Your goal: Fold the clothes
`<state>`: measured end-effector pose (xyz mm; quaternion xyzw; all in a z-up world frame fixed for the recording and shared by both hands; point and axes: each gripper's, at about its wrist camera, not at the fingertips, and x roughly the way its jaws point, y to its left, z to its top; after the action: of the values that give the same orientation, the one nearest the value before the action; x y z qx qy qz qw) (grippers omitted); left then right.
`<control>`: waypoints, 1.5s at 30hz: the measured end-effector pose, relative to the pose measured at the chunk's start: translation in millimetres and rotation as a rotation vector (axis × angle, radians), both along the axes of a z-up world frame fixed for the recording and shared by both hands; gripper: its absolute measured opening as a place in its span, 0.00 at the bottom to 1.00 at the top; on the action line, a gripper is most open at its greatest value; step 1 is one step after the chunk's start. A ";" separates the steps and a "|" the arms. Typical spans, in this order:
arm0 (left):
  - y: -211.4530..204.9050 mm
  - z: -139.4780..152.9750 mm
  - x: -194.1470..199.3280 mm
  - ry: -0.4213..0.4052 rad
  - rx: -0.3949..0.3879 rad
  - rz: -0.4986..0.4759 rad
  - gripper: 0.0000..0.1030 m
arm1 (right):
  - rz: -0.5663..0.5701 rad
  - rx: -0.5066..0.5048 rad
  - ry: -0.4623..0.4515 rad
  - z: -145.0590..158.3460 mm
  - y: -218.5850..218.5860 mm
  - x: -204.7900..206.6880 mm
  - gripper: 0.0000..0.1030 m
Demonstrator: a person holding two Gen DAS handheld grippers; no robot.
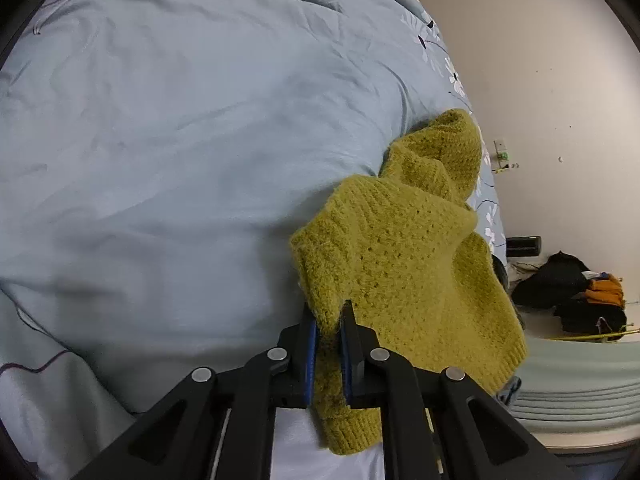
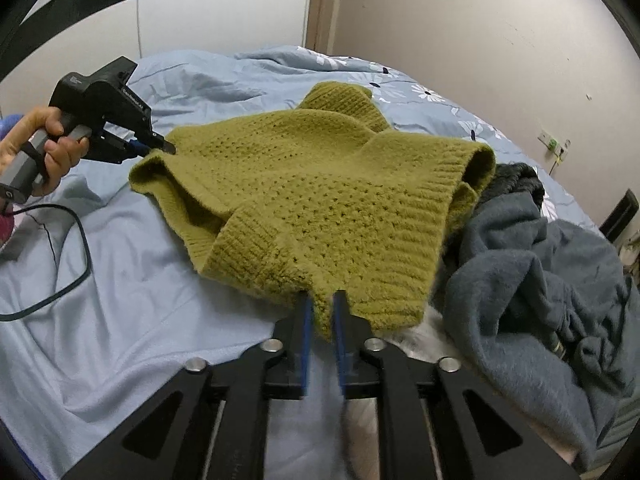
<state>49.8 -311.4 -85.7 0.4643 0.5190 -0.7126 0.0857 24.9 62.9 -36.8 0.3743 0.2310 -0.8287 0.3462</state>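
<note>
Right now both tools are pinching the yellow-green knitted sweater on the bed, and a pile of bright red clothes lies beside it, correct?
Not quite: the pile beside the sweater is grey-blue clothes, not bright red, as the right wrist view shows. The rest holds: the left tool and the right tool both pinch the yellow-green knit on the bed.

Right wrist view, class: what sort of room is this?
Most likely a bedroom: a bed under a pale blue duvet, a glossy wardrobe door behind, and clothes heaped on the floor.

the sweater (image 2: 320,200) lies on the bed (image 2: 100,280), a heap of clothes (image 2: 540,264) just right of it.
</note>
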 end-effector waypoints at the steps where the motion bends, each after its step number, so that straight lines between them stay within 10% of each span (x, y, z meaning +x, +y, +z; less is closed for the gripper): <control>1: 0.2 -0.2 -0.8 0.002 0.004 -0.002 0.14 | 0.012 0.006 0.006 1.0 -1.3 -0.3 0.41; 4: 1.9 2.1 -3.1 0.009 0.006 -0.015 0.17 | 0.048 0.035 0.032 2.0 -5.5 2.1 0.58; 25: -2.4 -7.1 -5.3 0.015 0.069 -0.007 0.28 | 0.137 0.214 0.061 -13.9 -22.9 5.2 0.57; 30: -2.4 -4.9 -4.4 0.026 0.066 0.002 0.11 | 0.027 0.199 0.088 -8.3 -21.8 -11.2 0.09; 36: -6.5 53.8 -17.9 0.241 0.048 0.011 0.09 | -0.106 0.100 0.277 58.9 -27.3 -42.3 0.07; 45: 11.1 266.5 -5.0 0.854 -0.232 -0.041 0.09 | -0.262 -0.172 0.703 220.2 -23.8 -52.8 0.06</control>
<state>44.9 -300.4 180.8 0.1257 0.4153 -0.8955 -0.0989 -27.9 39.1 183.5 0.0633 0.2154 -0.9600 0.1671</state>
